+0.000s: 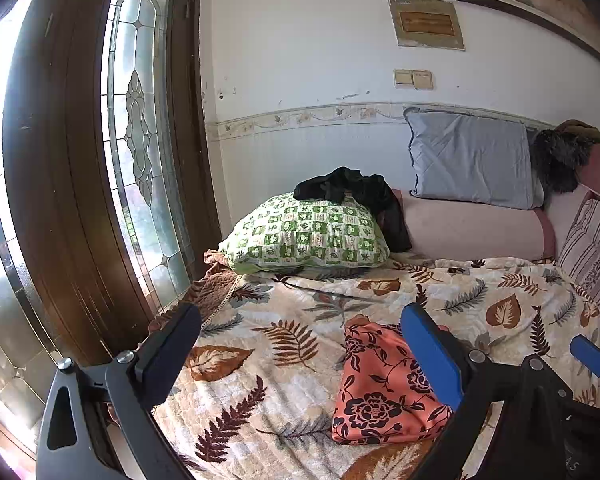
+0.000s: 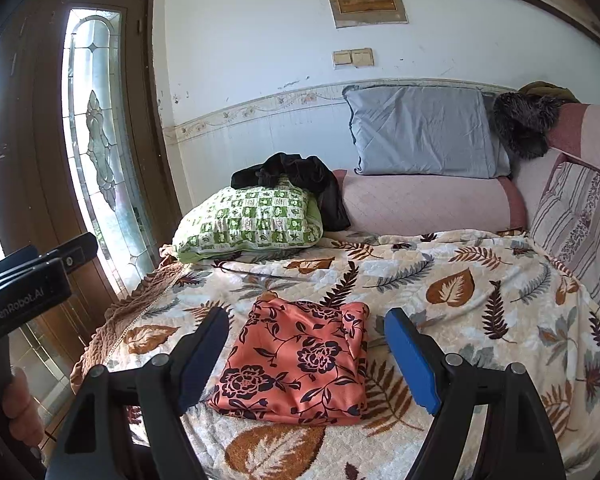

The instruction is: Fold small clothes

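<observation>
— Two tools, then; how do they stand?

— Both spread wide and holding nothing. The left tool [image 1: 300, 356] hovers over the bed with one matte black pad and one blue pad [image 1: 430, 360]. The right tool [image 2: 308, 356] has the same pair of flat rectangular pads, and the folded garment shows in the gap between them.

— Tell me about that garment.

— The folded garment [image 2: 300, 364] is a glossy, satin-looking cloth, salmon orange with dark maroon roses and vines. It lies as a rough square with soft creases, flat on the blanket, untouched by either tool.

— And the blanket?

— The blanket [image 2: 460, 288] is quilted and plush, cream with brown, rust and grey leaves and ferns, with a brown ruffled edge toward the door.

— What lies beyond the garment?

— A puffy green checked pillow [image 2: 252, 220], with a crumpled black cloth [image 2: 300, 176] draped on top. To the right of that pillow is a grey pillow [image 2: 424, 136] resting on a pink bolster [image 2: 428, 204].

— Any writing?

— "GenRobot.AI" in pale letters on the black body [image 2: 24, 292] of the left tool, seen from the right wrist. The wall plaque [image 2: 366, 2] is too blurred to read.
</observation>
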